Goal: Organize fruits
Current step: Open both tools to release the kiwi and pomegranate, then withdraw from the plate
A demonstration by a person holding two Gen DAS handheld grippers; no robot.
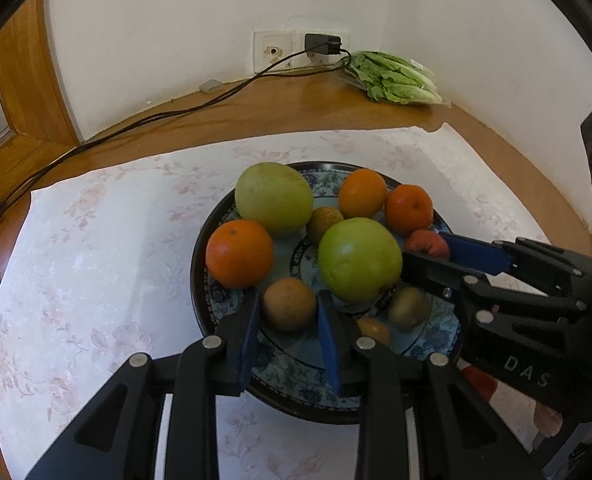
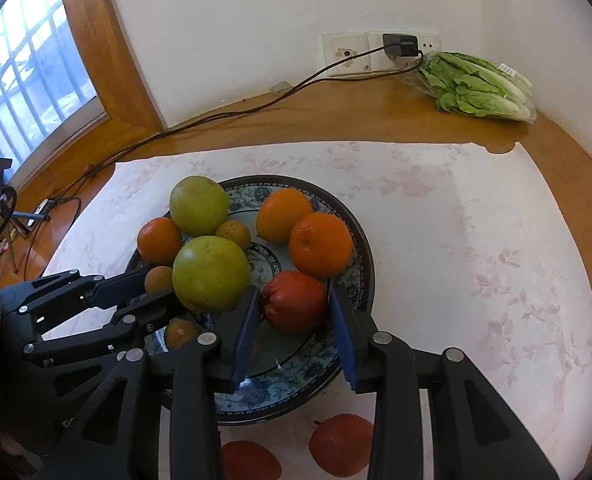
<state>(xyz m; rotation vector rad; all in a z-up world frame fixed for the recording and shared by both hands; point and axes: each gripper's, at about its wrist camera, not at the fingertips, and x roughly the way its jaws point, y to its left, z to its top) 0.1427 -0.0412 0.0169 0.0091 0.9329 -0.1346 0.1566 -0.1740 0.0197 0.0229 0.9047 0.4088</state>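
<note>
Left tongs are pinched onto a small brown fruit at the near rim of the plate. Right tongs sit around the red fruit, pads right at its sides, but I can't tell if they're actually squeezing. Risk, I'd say: pulling either one could nudge the big green fruit and send the oranges rolling onto the surface. Two more red fruits below the plate are half cut off.

plate: dark rim, blue floral pattern
apples: yellow-green
oranges: bright orange
fruit at lower centre: dark red
cloth: white, faint pink flowers
lettuce, upper right: green
pads: blue
</note>
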